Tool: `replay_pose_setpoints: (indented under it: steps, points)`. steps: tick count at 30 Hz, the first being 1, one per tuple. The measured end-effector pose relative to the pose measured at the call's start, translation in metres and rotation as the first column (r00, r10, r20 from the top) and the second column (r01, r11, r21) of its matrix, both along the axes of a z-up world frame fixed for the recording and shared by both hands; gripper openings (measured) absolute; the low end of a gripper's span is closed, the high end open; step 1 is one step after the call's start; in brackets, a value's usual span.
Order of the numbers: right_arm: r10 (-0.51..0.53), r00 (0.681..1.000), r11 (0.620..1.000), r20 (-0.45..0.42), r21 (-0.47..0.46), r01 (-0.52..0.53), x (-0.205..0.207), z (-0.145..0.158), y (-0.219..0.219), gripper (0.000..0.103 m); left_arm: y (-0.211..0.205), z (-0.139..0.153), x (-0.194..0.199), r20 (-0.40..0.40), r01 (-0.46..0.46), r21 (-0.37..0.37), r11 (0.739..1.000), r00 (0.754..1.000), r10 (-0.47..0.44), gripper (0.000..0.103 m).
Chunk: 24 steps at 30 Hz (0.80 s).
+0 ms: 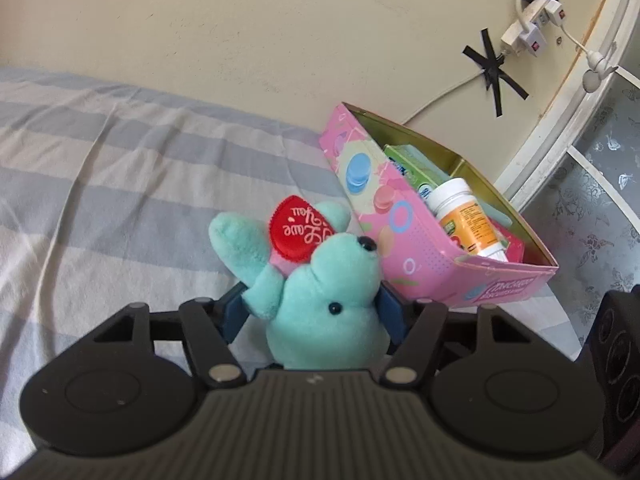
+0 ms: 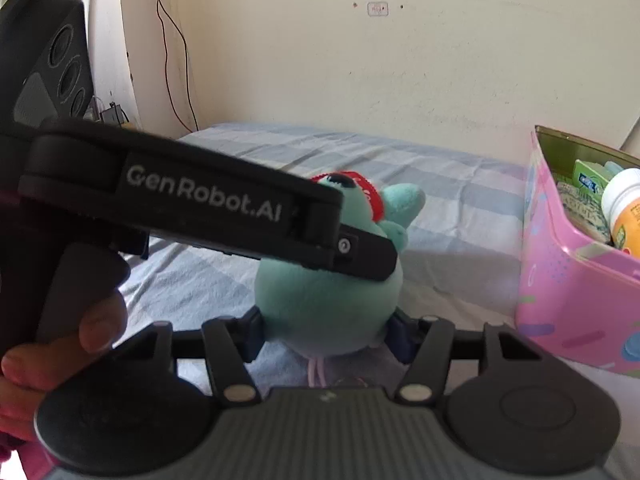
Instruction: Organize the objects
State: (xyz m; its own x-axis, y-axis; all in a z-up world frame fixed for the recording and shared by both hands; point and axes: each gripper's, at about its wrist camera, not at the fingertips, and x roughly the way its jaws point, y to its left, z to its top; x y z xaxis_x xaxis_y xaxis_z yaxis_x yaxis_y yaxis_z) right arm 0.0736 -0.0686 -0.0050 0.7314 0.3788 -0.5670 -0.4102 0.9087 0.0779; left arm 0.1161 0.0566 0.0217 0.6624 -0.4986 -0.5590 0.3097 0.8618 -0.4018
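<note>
Though hidden leftward, person's hand [image 2: 60, 344] rightward.

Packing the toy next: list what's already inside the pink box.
Inside the pink box show a white-capped bottle with an orange label and a green carton. Whatever lies under them, near the box floor, is covered.

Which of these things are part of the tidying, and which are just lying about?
Part of the job:
- teal plush toy, gripped by left gripper and right gripper
- pink box
- white-capped bottle in it
- green carton in it

Just there:
- striped bedsheet
- wall plugs
</note>
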Motion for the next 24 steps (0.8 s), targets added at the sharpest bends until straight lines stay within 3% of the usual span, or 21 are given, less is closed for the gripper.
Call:
replay_pose_setpoints:
  steps: [6,11,18,23,24]
  points:
    - [-0.089,0.977,0.996,0.191,0.0,0.091,-0.024,0.035,-0.031,0.057,-0.041,0.049,-0.007,0.135,0.078,0.018,0.997,0.988,-0.079,0.069]
    - [-0.203,0.938,0.978,0.281,0.013,0.208,-0.028,0.054,-0.082,0.057,-0.1,0.074,0.007,0.189,0.191,0.036,0.981,0.962,-0.194,0.069]
    - [-0.338,0.898,0.938,0.282,0.025,0.345,-0.005,0.06,-0.164,0.058,-0.197,0.082,0.033,0.211,0.31,0.093,0.946,0.922,-0.323,0.07]
    - [-0.393,0.889,0.918,0.235,0.036,0.396,0.046,0.055,-0.205,0.062,-0.248,0.082,0.07,0.222,0.288,0.133,0.948,0.924,-0.311,0.075]
    - [-0.401,0.888,0.913,0.223,0.022,0.407,0.059,0.052,-0.213,0.068,-0.256,0.081,0.078,0.229,0.268,0.153,0.951,0.927,-0.298,0.079]
